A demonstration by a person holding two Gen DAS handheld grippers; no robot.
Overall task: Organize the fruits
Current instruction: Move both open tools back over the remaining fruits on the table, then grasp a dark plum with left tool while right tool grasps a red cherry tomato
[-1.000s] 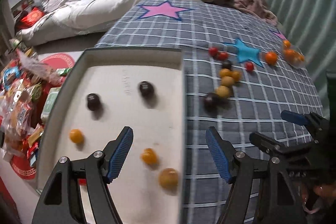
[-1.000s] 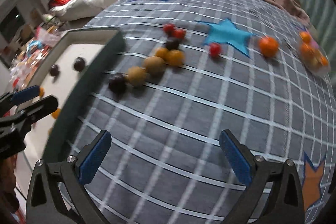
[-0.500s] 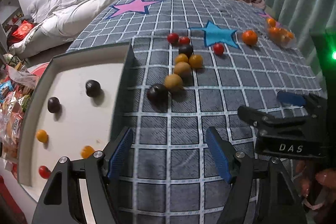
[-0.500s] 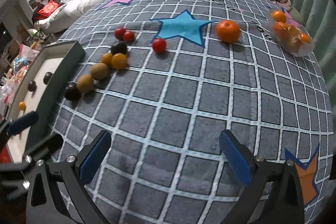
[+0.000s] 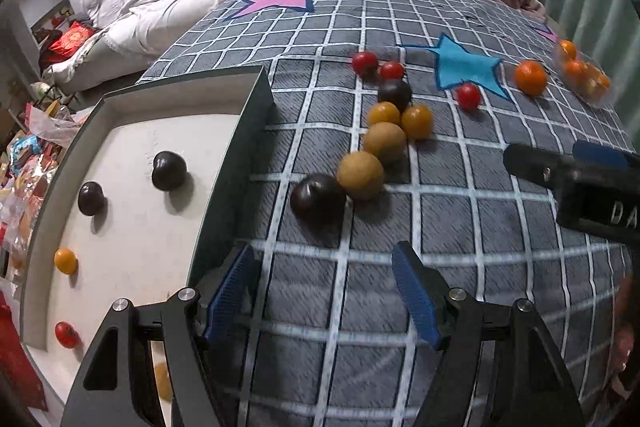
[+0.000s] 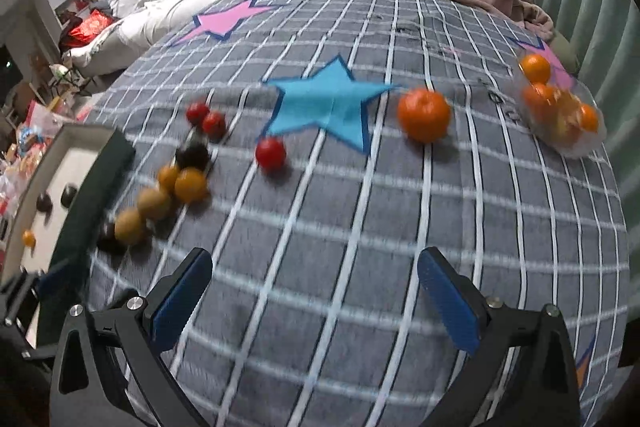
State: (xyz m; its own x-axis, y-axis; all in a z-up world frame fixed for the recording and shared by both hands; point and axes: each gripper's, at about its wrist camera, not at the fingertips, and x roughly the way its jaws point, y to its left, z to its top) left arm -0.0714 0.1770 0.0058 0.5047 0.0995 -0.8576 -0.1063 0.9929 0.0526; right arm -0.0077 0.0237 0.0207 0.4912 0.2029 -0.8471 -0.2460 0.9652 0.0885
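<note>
left wrist view: left gripper (image 5: pixel 326 293) hung released, nothing between its jaws, over the checked cloth (image 5: pixel 460 227) covering the worktop.
target: dark plum (image 5: pixel 318 203) sat just ahead of the gripper, touching a tan fruit (image 5: pixel 360 175); likely the next pick, being closest.
tray (image 5: pixel 236 163): ahead-left of the gripper, wall right beside the loose fruit row, so transfers are short; two dark plums (image 5: pixel 169 170) and small orange and red fruits already inside.
right wrist view: right gripper (image 6: pixel 316 293) also released and empty, over bare cloth.
fruit: red tomato (image 6: pixel 271 153) ahead, tangerine (image 6: pixel 424 114) ahead-right, clear bag of tangerines (image 6: pixel 560 115) far right; row by the tray ahead-left.
read: sorting looked partly done.
</note>
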